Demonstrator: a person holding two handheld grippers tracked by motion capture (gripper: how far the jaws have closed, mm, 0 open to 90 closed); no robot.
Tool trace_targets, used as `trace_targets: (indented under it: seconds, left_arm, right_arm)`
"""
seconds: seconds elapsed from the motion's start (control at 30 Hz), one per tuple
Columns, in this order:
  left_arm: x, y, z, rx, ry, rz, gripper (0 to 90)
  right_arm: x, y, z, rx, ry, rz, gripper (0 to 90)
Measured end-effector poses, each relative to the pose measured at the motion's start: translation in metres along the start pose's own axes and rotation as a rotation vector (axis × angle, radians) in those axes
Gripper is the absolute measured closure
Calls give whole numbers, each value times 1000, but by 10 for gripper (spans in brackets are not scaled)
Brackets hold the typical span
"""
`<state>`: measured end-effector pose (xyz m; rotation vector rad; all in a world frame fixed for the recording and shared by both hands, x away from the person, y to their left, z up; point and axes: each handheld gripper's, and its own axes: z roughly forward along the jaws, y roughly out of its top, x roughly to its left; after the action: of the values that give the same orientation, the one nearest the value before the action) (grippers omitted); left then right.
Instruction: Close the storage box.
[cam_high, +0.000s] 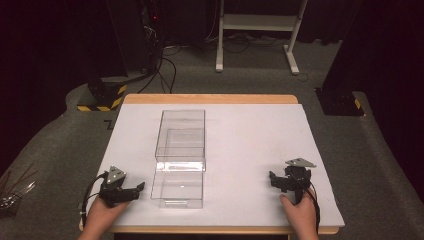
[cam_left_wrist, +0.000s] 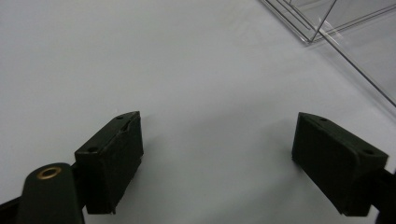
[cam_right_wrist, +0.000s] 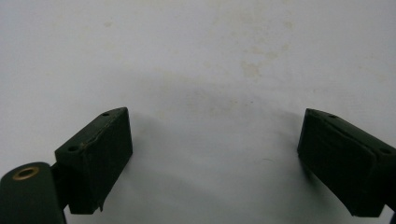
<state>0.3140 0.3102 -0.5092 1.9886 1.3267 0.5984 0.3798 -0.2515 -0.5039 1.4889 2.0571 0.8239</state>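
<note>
In the left gripper view, the clear plastic box (cam_left_wrist: 345, 28) is cut off by the top and right edges, so just a corner and a sloping wall show. In the high view, the person's forearms run off the bottom edge, and the dark background beyond the grey carpet is too dim to read.

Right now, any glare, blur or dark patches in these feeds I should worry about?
High view: soft overall, floor beyond the table nearly black; the clear box shows bright glints on its edges. Left gripper view: left claw slightly soft up close, box corner sharp-lined with glare streaks. Right gripper view: right claw casts a diffuse shadow on the stained mat.
</note>
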Motion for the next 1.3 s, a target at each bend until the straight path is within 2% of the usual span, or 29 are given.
trace_targets:
  seconds: [0.93,1.1,1.13,1.2,1.3]
  left_arm:
    - [-1,0,0,0,10,-2,174]
    - [-1,2,-1,16,-14,-1,154]
    - [-2,3,-2,11,-33,-6,154]
    - [-4,5,-5,-3,-48,11,150]
    - [-7,7,-10,-27,-48,17,149]
  right_arm:
    - [0,0,0,4,1,3,98]
    - [0,0,0,1,-2,-3,100]
    - [1,0,0,2,-3,-1,102]
    - [0,0,0,5,3,7,100]
    - [0,0,0,0,0,-2,100]
